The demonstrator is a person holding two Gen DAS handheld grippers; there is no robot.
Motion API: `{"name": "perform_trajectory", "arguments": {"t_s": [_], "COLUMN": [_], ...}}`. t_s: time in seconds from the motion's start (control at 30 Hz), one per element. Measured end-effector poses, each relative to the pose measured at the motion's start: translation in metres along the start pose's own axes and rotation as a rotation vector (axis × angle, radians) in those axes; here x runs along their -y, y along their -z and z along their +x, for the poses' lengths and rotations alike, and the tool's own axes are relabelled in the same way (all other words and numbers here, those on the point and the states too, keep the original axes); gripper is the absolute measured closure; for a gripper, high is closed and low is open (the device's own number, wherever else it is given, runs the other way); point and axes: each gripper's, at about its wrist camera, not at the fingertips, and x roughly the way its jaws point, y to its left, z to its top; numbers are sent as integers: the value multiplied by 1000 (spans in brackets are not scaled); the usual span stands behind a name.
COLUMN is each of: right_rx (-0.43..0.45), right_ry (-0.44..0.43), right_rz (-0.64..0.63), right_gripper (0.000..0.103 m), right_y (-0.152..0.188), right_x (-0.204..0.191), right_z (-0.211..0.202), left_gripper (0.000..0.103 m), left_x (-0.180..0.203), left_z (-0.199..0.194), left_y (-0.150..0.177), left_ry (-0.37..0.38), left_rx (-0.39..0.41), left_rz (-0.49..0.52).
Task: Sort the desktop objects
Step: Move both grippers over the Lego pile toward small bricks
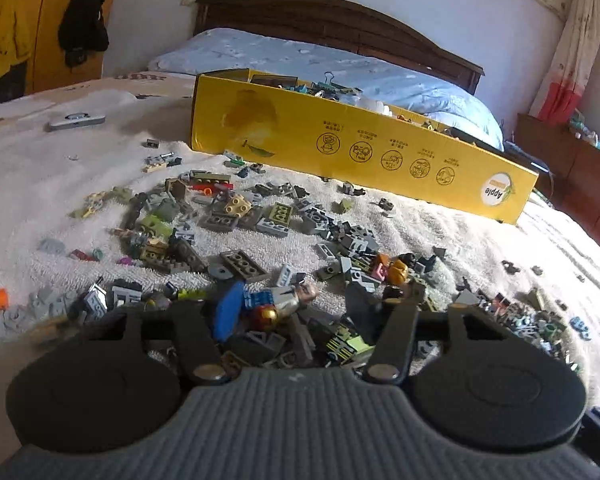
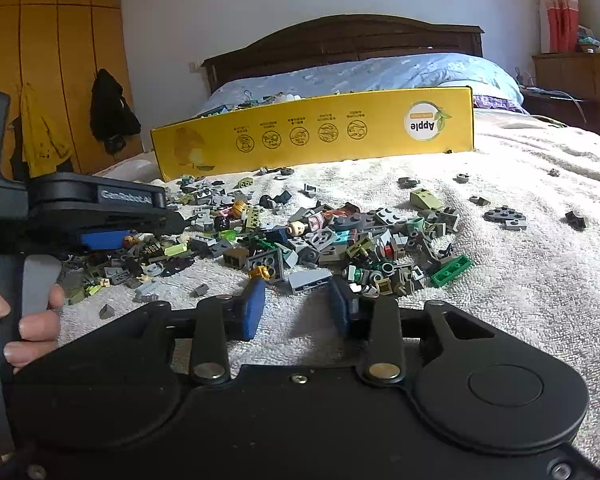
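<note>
Many small toy bricks (image 1: 260, 220) lie scattered on a white towel over the bed; they also show in the right wrist view (image 2: 320, 240). A long yellow cardboard box (image 1: 340, 148) with small items inside stands behind them, also in the right wrist view (image 2: 320, 132). My left gripper (image 1: 296, 312) is low in the pile, open around a minifigure (image 1: 296, 296) and a red-gold helmet head (image 1: 266, 316); one blue pad (image 1: 228, 312) shows. It appears in the right wrist view (image 2: 112, 236) at left. My right gripper (image 2: 296, 304) is open and empty, just short of a grey slope brick (image 2: 310, 280).
A silver device (image 1: 76, 120) lies on the bed at the far left. A blue pillow (image 1: 300, 60) and wooden headboard (image 2: 340, 36) are behind the box. A green plate (image 2: 450, 270) lies at the pile's right edge. A nightstand (image 1: 560, 148) stands at right.
</note>
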Motion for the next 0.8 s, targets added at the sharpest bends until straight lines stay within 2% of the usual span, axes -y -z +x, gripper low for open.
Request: {"name": "perform_trajectory", "arguments": {"t_s": [0.03,0.23,0.53,0.63,0.67,0.7,0.73,0.8], "right_rx": [2,8,3,5,14,24,24,37], "right_ry": [-1,-4,-29,-40,-15,24,76,98], "right_rz": [-1,-3,14,32,20,1,-16,-21], "right_gripper": [68,67,66,65,63,52,50,50], "right_y": [0,1,-3,-6,-6,-8,-9,-9], "right_x": [0,0,6,16,17,17,19,25], "right_z": [0,0,-3,-8,-10,-12,-14,-18], "left_gripper": [59,60,58,54,43,43,42,35], "left_x": [0,3,24,33,36,38,39,41], "left_z": [1,-6,-38,-39,-39,-39,-40,-37], "left_y": [0,3,20,32,34,35,36,38], "left_ry": [-1,61,254,283,295,306,317,337], "left_rx": [-1,5,-20,-20,-17,-19,-23,-55], "left_rz": [4,58,226,267,275,280,280,259]}}
